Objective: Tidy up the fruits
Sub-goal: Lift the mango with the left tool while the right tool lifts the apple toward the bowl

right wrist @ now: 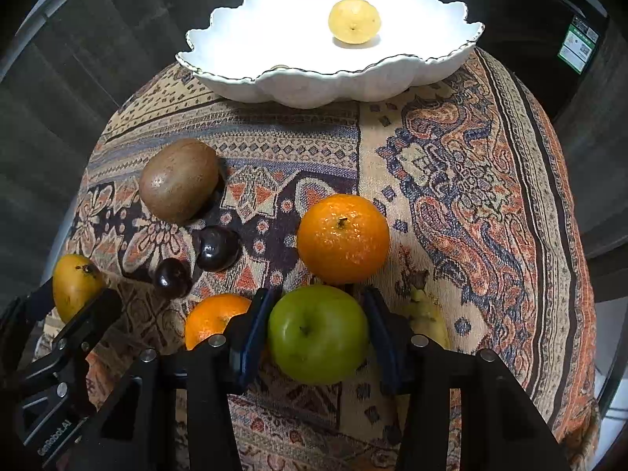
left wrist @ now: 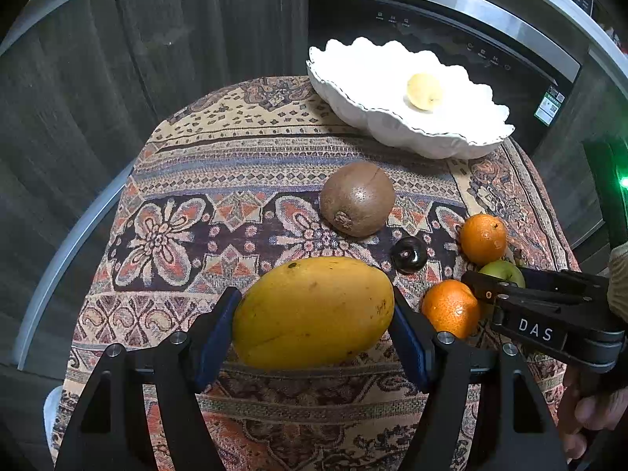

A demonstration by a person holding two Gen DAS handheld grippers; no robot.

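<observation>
The patterned cloth (left wrist: pixel 176 180) covered the table under both tongs and carried nearly all the fruit. Ahead of both tongs, at the far edge, stood the white scalloped bowl (right wrist: pixel 314 86), and it held only one pale yellow fruit (right wrist: pixel 354 20) — so, by my reading, the sorting had hardly begun.

The mango (left wrist: pixel 314 312) lay between the pads of the left gripper (left wrist: pixel 314 329). Both blue pads sat against its ends, so the tongs were pinching it, though it looked to rest on the cloth and not yet lifted. Just beyond those tongs sat the kiwi (left wrist: pixel 357 198).

The green apple (right wrist: pixel 318 333) sat between the fingers of the right gripper (right wrist: pixel 314 337). The left pad touched its side, and the right pad stood at its other flank, touching or nearly so; I took it as a grip just being made, the apple not yet raised. Straight ahead of those tongs, touching the apple, was one orange (right wrist: pixel 343 237); a second orange (right wrist: pixel 214 318) lay just left of the left finger. A banana (right wrist: pixel 428 320) peeped out beside the right finger. Smallest were two dark fruits (right wrist: pixel 218 248), ahead and to the left.

Still to go into the bowl: mango, kiwi, apple, both oranges, banana and the dark pair — almost everything.
</observation>
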